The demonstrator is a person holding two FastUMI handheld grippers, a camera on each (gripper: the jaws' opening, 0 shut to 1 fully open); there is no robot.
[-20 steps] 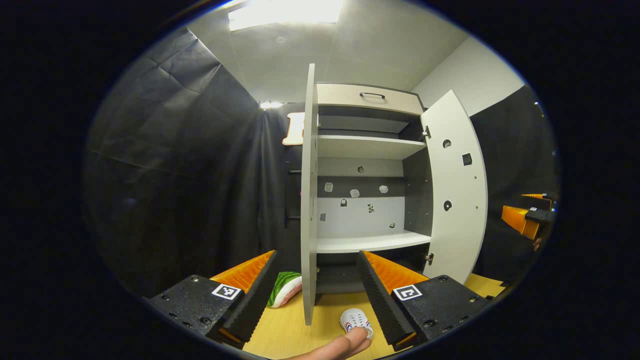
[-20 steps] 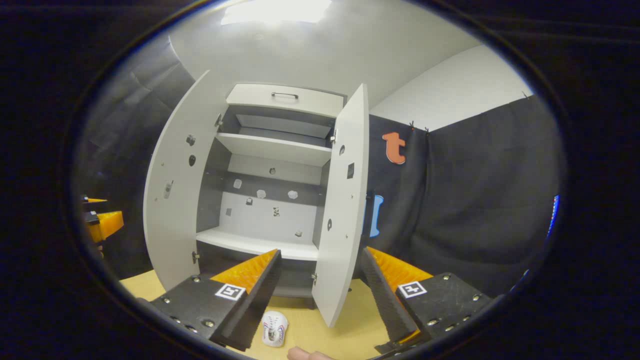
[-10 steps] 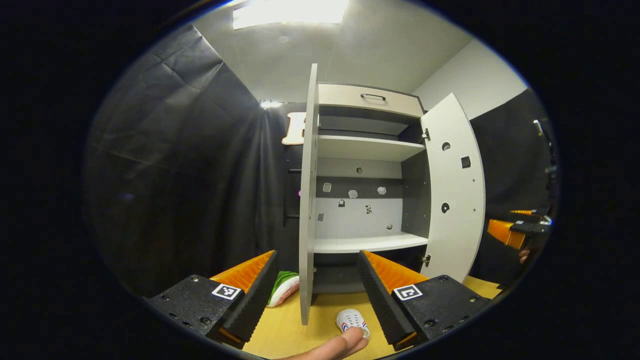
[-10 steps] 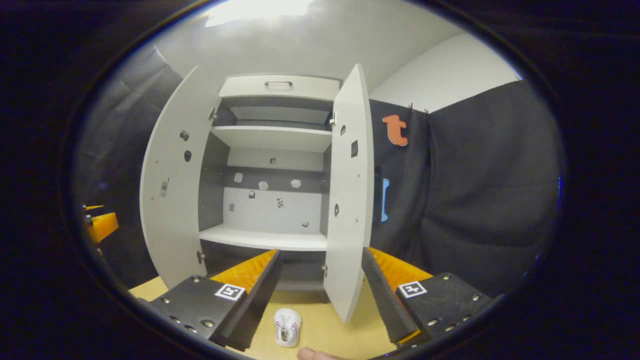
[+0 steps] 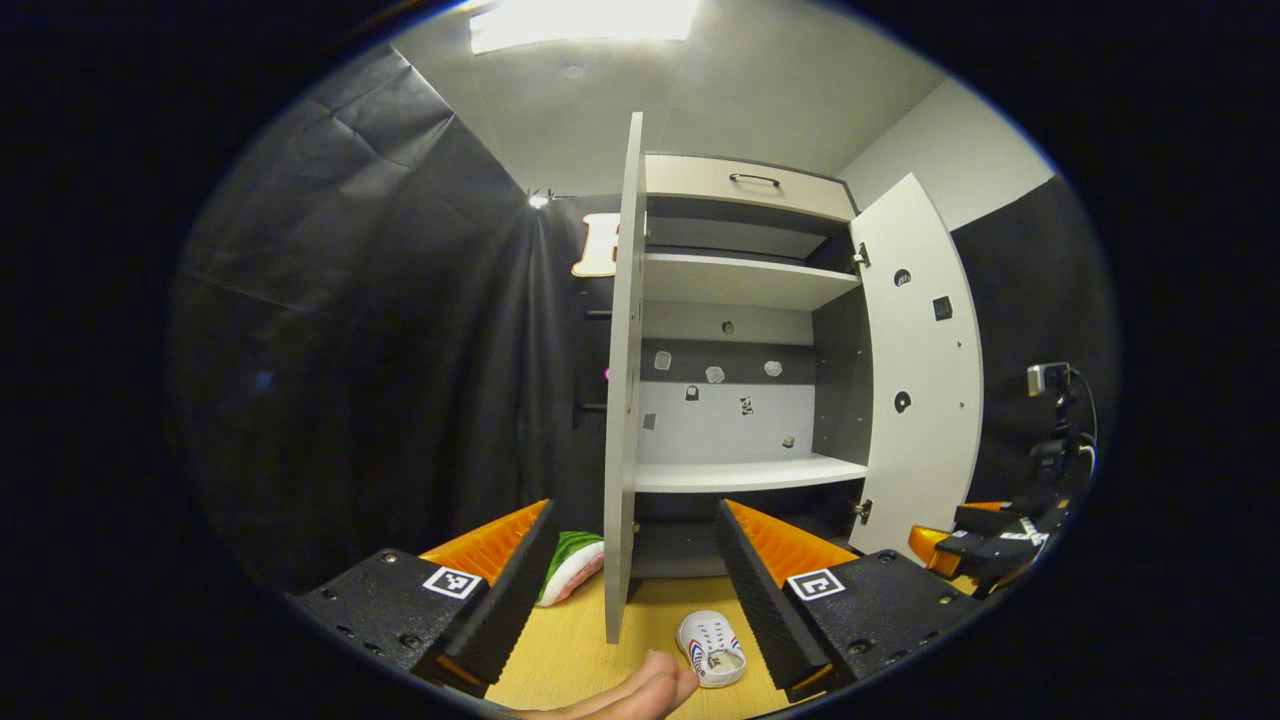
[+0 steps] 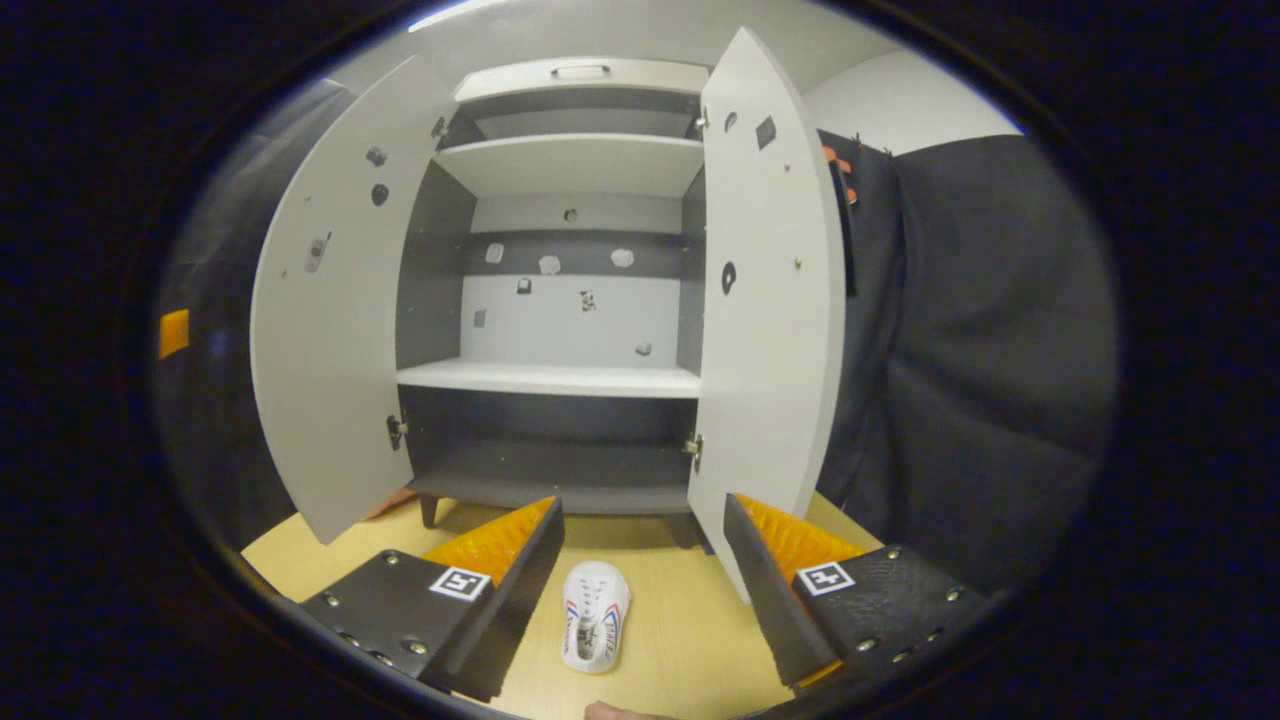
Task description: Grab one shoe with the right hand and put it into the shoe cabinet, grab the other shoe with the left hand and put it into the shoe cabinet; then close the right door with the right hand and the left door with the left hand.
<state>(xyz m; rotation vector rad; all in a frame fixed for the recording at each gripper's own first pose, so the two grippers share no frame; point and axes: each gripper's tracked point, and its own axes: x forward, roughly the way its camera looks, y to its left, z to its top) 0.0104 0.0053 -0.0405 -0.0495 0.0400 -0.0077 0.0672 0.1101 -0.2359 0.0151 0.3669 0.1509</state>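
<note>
A small white shoe [image 6: 594, 628] with red and blue stripes lies on the wooden floor [image 6: 680, 640], toe toward the cabinet. It sits low between the fingers of my right gripper [image 6: 640, 575], which is open and touches nothing. The shoe cabinet [image 6: 550, 378] stands just beyond with its left door [image 6: 330, 340] and right door [image 6: 770, 320] swung wide. In the left gripper view, the same white shoe [image 5: 712, 648] lies by the right finger of my open left gripper [image 5: 635, 575]. The left door [image 5: 620, 400] faces me edge-on. The right gripper [image 5: 975, 545] hangs low at far right.
A green, white and pink soft thing [image 5: 570, 565] lies on the floor behind the left door. A person's fingertip [image 5: 625, 695] pokes in beside the shoe. A small camera on a stand [image 5: 1050, 385] is at the far right. Black cloth walls close in both sides.
The right gripper has dropped and tilted down toward the floor, closer to the cabinet, so the white shoe now lies between its fingers. The fingertip has come off the shoe. The left gripper barely moved.
</note>
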